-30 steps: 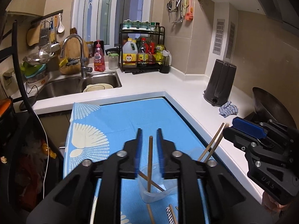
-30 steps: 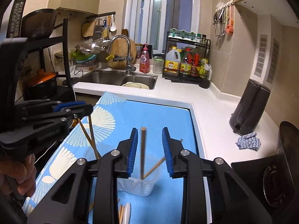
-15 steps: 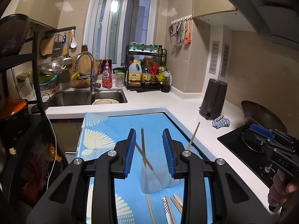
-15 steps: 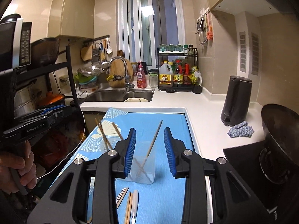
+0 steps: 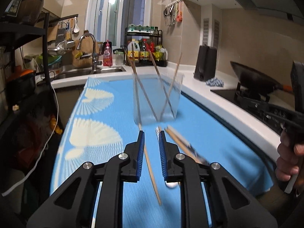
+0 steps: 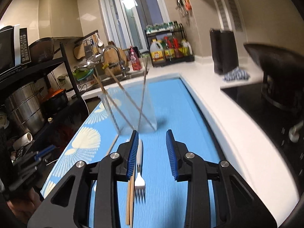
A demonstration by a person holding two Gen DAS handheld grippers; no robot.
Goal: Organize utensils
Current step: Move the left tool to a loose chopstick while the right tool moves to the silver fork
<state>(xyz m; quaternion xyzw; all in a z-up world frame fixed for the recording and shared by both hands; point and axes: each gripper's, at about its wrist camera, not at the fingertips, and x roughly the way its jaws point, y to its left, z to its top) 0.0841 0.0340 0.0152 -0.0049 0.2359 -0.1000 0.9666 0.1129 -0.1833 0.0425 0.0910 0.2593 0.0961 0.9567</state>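
Left gripper (image 5: 151,138) low over the blue mat (image 5: 218,138), jaws just narrowed yet apart, a loose chopstick (image 5: 152,169) on the mat between them, ungrasped. Right gripper (image 6: 152,142) jaws released, above a fork (image 6: 139,180) and chopsticks (image 6: 130,199). Ahead on the desk (image 5: 224,102), clear cup (image 5: 158,98) upright, several chopsticks leaning inside.
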